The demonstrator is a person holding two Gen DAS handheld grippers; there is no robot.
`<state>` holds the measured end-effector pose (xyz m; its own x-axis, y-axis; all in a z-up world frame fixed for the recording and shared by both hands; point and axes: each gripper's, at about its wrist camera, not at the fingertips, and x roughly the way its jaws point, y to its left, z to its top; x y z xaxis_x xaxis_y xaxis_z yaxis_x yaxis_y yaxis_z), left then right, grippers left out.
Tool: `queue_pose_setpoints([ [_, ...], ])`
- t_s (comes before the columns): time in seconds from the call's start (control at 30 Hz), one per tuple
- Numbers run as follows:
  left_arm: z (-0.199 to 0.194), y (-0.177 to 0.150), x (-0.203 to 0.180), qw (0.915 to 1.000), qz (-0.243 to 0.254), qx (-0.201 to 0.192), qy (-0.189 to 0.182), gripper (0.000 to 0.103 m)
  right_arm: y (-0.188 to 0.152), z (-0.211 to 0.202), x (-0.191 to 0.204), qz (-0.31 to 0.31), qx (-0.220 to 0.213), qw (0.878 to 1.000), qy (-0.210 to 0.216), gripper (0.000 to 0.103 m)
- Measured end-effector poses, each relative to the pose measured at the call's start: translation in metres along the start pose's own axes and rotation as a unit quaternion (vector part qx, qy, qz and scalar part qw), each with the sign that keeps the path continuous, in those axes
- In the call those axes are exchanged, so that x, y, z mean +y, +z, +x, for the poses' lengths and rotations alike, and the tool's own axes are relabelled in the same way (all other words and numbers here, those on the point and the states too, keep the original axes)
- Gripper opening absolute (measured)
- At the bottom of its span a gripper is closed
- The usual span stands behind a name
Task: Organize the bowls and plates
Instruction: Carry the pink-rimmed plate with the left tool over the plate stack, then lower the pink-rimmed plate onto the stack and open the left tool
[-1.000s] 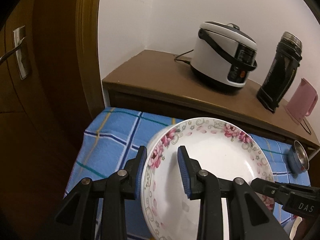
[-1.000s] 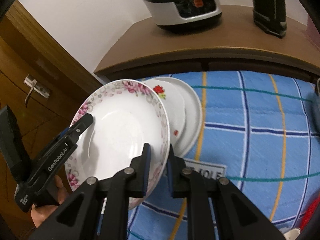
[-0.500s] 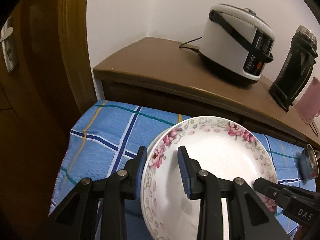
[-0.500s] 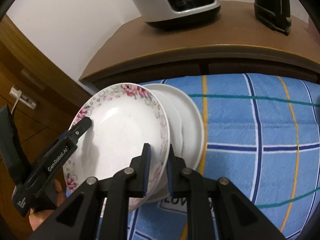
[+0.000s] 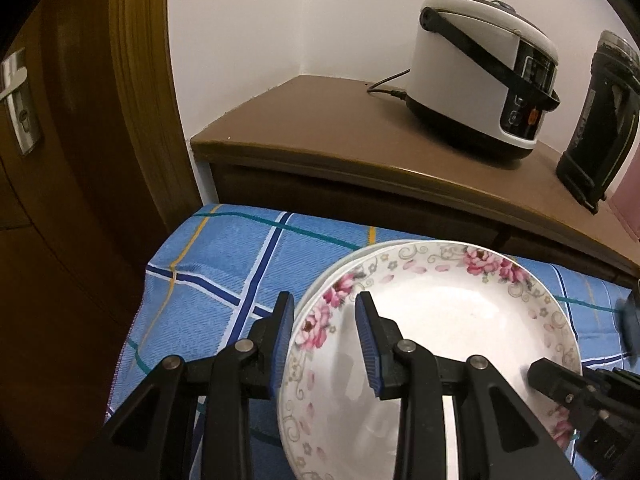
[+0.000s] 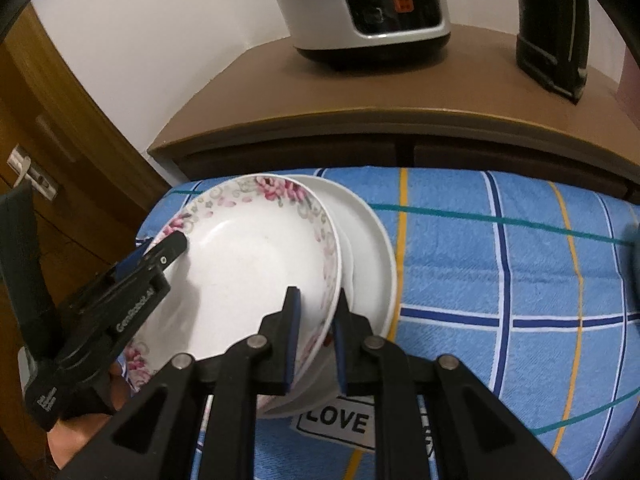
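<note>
A white deep plate with a pink flower rim is held by both grippers. My left gripper is shut on its left rim, one pad inside and one outside. The left gripper's fingers also show in the right wrist view. My right gripper is shut on the opposite rim, and its fingertip shows in the left wrist view. The plate lies tilted over a stack of plain white plates on the blue checked cloth. I cannot tell whether it touches them.
Behind the cloth stands a brown cabinet with a white rice cooker, a black flask and a pink jug. A wooden door with a metal handle is at the left. A "LOVE" label lies on the cloth.
Both grippers have carried the flowered plate down and towards the cabinet. It now covers most of the white stack, and the small red-flower plate is hidden under it.
</note>
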<state>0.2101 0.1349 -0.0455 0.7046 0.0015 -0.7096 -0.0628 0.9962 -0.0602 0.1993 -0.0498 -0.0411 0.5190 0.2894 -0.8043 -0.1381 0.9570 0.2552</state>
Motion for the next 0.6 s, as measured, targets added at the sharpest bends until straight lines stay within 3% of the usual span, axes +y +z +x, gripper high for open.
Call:
queue_pose_setpoints([
  [0.6,0.002,-0.005,-0.007,0.9994,0.018,-0.015,0.024,0.035,-0.016,-0.009,-0.004,0.015,-0.054,0.998,-0.017,0.017],
])
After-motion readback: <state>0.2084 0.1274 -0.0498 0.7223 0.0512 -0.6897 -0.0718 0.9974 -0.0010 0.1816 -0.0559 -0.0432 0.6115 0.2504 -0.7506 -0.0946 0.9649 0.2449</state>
